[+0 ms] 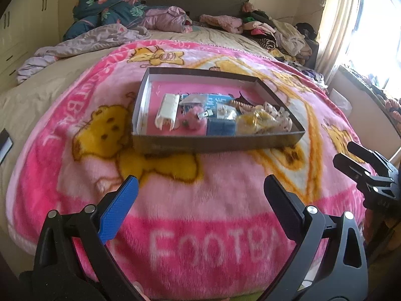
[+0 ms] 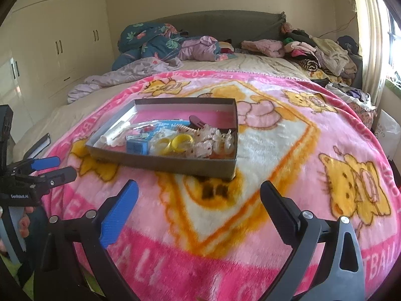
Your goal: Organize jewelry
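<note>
The shallow grey cardboard box [image 1: 218,140] with a pink floor sits on the fluffy pink cartoon-print blanket [image 1: 200,200] spread over the bed, ahead of both tools and well apart from their fingers. Its long axis runs across the left wrist view, the near long wall facing the left gripper [image 1: 200,193]. From the right gripper [image 2: 199,195] the box [image 2: 175,165] lies ahead and to the left, one near corner pointing toward it. The left looks the nearer, though not by much.

Both sets of fingers are spread wide and grip nothing; only blanket shows between them.

Inside, everything is crowded toward the near long wall, with the far strip of floor bare: a white ribbed plastic case [image 1: 167,111] at the left end, a fuzzy pink pom-pom [image 1: 190,123], a small blue cube-like box [image 1: 220,128], yellow bangles [image 2: 175,143], clear patterned hair bows [image 2: 213,143] at the right end, and blue packets [image 1: 215,100] behind.
</note>
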Demonstrator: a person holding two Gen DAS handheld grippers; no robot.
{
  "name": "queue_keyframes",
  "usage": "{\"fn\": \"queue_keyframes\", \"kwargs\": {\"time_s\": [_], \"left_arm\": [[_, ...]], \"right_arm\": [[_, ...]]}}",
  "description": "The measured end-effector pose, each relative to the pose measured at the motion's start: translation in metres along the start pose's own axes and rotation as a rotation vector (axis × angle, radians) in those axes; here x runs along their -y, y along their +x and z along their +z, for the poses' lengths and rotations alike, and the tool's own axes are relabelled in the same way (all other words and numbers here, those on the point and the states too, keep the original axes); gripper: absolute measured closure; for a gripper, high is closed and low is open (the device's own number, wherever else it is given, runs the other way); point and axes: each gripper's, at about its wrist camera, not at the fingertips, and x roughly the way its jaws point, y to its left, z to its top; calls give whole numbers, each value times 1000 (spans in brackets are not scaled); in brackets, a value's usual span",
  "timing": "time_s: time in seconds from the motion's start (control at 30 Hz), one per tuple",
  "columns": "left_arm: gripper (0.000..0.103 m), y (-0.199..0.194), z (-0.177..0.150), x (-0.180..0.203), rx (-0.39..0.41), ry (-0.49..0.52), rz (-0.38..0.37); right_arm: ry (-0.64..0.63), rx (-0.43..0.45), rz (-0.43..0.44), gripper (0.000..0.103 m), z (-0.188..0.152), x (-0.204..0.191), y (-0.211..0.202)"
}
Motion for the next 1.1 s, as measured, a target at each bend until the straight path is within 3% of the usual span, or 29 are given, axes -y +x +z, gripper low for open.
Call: {"fn": "queue_keyframes", "kwargs": {"time_s": [1.1], "left_arm": [[11,-14,-9,-1,12,-15,6]], "right_arm": [[12,-30,28,8,-15,-14,-4]]}}
